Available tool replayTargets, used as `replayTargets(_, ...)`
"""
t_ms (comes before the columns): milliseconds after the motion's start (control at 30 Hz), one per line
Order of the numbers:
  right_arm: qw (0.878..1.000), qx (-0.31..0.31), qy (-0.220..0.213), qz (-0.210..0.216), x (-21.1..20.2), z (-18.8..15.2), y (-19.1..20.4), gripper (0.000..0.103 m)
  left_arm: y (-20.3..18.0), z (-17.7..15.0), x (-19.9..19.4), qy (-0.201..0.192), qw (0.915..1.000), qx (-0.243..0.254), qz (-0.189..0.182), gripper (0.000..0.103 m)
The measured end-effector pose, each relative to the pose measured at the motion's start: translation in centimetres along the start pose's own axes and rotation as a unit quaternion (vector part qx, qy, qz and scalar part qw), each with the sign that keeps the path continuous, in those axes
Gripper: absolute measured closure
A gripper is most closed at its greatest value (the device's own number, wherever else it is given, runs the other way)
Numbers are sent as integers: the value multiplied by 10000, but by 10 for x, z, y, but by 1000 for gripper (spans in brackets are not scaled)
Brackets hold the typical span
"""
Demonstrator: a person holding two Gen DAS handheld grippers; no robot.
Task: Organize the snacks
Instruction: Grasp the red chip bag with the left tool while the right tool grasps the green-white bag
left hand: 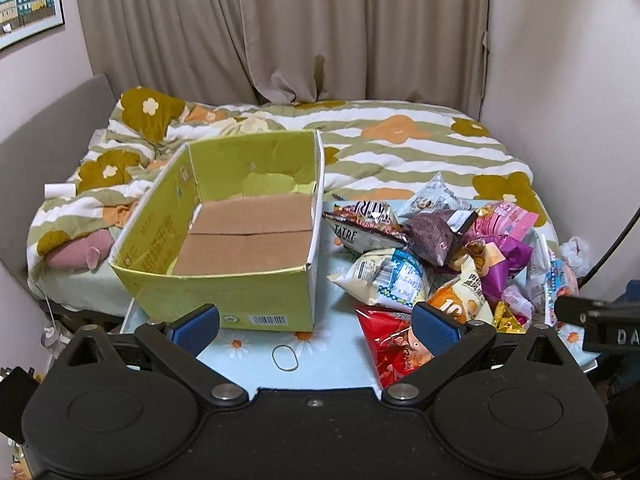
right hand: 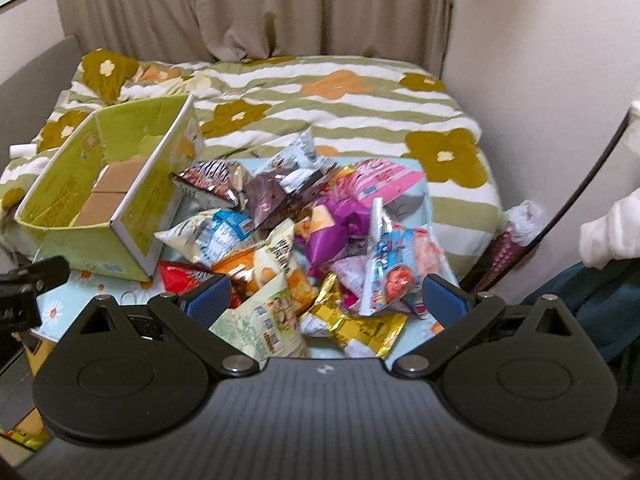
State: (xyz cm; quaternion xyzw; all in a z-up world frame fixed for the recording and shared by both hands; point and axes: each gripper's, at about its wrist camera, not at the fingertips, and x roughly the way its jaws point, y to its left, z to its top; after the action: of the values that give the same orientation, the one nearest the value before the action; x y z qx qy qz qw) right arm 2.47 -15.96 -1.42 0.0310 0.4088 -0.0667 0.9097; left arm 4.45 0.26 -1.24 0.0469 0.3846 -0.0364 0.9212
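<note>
On the table's left side, an open box; at its right, heaped snacks.

Left gripper (left hand: 316, 326) hovers with jaws spread, holding nothing, before the green cardboard box (left hand: 224, 240), beside a rubber band (left hand: 285, 357). Right gripper (right hand: 326, 300) hangs, jaws spread, over the snack pile (right hand: 304, 232), touching nothing, along the table (left hand: 340, 360) right edge.

The left gripper (left hand: 316, 326) and the right gripper (right hand: 326, 298) both point forward, level, jaws spread wide, holding nothing.
</note>
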Motion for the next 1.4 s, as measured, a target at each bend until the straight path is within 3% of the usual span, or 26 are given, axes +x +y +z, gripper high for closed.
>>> replayTargets(167,9991,42,211,355,23,-12,2,0,7,-3,38,285,9990,24,-355,0)
replayTargets(300,9977,66,477,483,44,-26,16,0,13,-1,77,649,9936,-12,-928,0)
replayTargets(567,9960,-209,703,513,86,-49,42,0,0,0,150,1386,9726,417,-1822,0)
replayTargets(700,9931,-429,783,756,107,-52,43,0,-13,-3,172,1631,9612,454,-2179,1)
replayTargets(967,9872,-741,968,1031,138,-54,38,0,-21,-5,200,1990,9475,333,-2481,5)
replayTargets(1200,9850,-739,974,1219,147,-56,27,0,-27,-9,203,2124,9431,289,-2542,5)
replayTargets(1267,9839,-781,975,1279,146,-58,23,0,-26,-12,206,2201,9404,178,-2585,8)
replayTargets(1400,9821,-926,977,1319,147,-59,21,4,-26,-17,207,2283,9353,51,-2704,29)
